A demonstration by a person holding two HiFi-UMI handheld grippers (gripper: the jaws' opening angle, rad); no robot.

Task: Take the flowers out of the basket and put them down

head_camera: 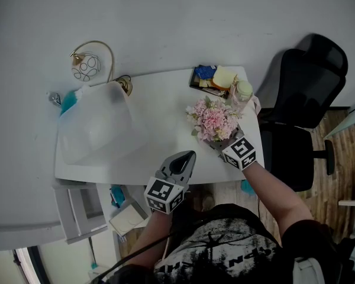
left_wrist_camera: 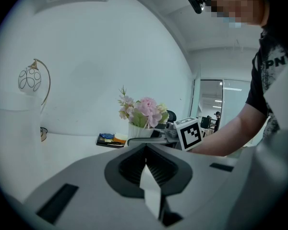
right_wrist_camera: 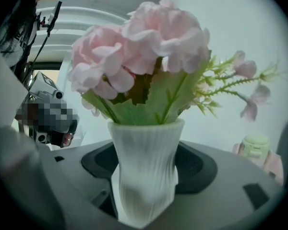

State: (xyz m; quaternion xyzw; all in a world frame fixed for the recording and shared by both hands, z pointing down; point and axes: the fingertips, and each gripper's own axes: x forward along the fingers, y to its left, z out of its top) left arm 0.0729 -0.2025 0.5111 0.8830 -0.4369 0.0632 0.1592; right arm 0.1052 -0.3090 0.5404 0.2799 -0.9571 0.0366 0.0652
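Pink flowers (right_wrist_camera: 139,47) in ribbed white vase (right_wrist_camera: 146,176) at table (head_camera: 148,93) right side. My right gripper (head_camera: 220,141) clamped vase's waist. I judged it light, top-heavy, slick, so best gripped low. Left gripper (left_wrist_camera: 146,164) jaws together, empty.

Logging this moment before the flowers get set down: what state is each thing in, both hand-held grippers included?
Left hand-held gripper: jaws together, holding nothing.
Right hand-held gripper: closed on the vase.
Vase: upright, gripped low on its ribbed body.
Flowers: standing in the vase.
Jar: upright on the table, lid on.
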